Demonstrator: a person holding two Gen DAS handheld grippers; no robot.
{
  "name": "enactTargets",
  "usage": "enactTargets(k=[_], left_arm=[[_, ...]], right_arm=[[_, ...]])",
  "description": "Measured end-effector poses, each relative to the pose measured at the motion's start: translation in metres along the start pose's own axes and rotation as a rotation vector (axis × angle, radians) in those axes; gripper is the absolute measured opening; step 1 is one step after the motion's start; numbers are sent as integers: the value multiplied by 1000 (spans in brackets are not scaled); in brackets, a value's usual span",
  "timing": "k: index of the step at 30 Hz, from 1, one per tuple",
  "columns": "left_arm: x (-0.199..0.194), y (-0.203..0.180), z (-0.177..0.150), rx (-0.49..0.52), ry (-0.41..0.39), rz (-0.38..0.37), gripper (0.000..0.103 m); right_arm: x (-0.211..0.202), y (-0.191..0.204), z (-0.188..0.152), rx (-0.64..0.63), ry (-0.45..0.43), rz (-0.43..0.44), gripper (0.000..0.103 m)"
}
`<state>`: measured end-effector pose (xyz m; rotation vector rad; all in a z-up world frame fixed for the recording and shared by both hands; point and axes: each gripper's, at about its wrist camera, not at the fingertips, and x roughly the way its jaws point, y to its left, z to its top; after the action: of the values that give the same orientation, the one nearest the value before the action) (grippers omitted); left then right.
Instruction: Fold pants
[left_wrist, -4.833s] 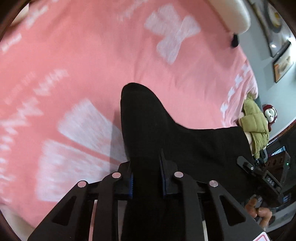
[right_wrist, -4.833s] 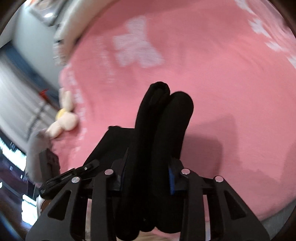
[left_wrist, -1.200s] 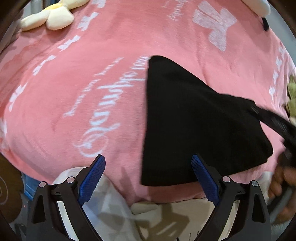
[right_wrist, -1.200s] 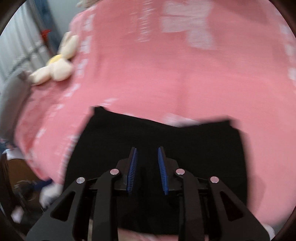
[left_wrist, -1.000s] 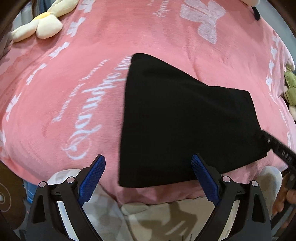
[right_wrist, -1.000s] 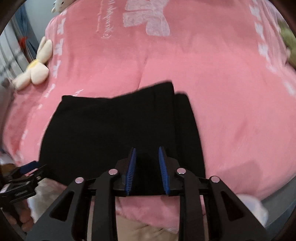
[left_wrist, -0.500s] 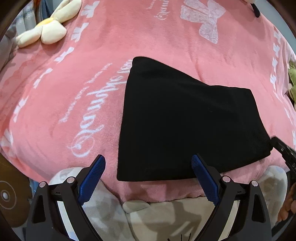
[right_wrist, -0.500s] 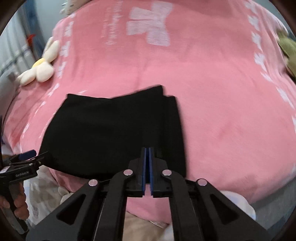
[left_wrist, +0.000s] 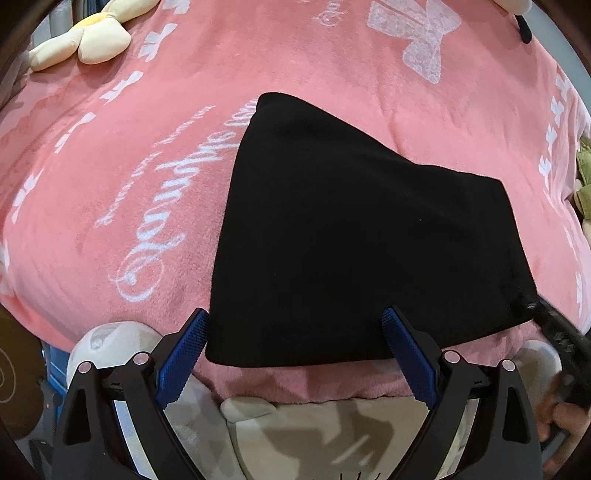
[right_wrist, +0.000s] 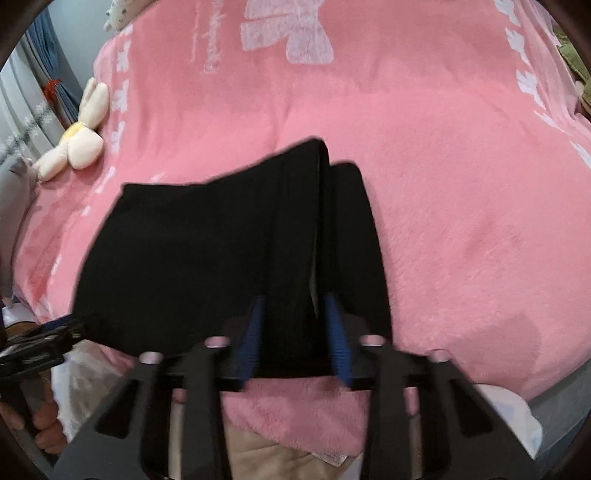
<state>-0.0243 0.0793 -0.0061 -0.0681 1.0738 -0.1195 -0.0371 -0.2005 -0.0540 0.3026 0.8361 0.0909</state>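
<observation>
The black pants (left_wrist: 354, 236) lie folded into a flat block on the pink blanket (left_wrist: 129, 155), near its front edge. My left gripper (left_wrist: 295, 343) is wide open and empty, just in front of the pants' near edge. In the right wrist view the pants (right_wrist: 207, 254) show a thicker folded stack along their right side. My right gripper (right_wrist: 293, 332) is open partway, its blue pads (right_wrist: 251, 332) on either side of that stack's near end, not closed on it.
A yellow and cream plush toy (left_wrist: 85, 37) lies at the blanket's far left, and it also shows in the right wrist view (right_wrist: 77, 136). A green plush (left_wrist: 583, 184) sits at the right edge. Cream bedding (left_wrist: 314, 435) hangs below the blanket's front edge.
My right gripper was shut half a second ago and has opened around the pants' right stack. My left gripper stays wide open and has moved slightly closer to the pants.
</observation>
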Motion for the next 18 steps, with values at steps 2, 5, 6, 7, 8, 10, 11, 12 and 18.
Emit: enactTargets(k=[2,5,6,7,8,10,11,12,18], left_arm=[[-6,1,-2,1,-10,-11,92],[-8,1,-2,-8,-29,-31,93],[-5,-1,-2,-10,-28,-27,93],[0,-4,-2,-6,-18,-4,93],[3,-7,-2,4,-12,13,93],[0,-10,-2,31,-17,34,93],[-2,-10,-2,36,-24,28,93],[-3,-8,-2,34,-27,23,93],[19,17,-1,-104,54,-92,93]], right_arm=[[-26,-3,2,26,-42,76,9],[-25,-7,-2,-22,-15,24,14],[-13,-10,-6,-31,25,-10,16],[-4,-14,-9,-20,44,-27,28],[-3,-17,-12,10,39,-6,29],[-13,-14,-9,34,7,-7,37],[-18,-13,-6,35,-18,-29,53],[-20,-12,-3,34,-37,-50,61],[-1,-27,3,60,3,-73,74]])
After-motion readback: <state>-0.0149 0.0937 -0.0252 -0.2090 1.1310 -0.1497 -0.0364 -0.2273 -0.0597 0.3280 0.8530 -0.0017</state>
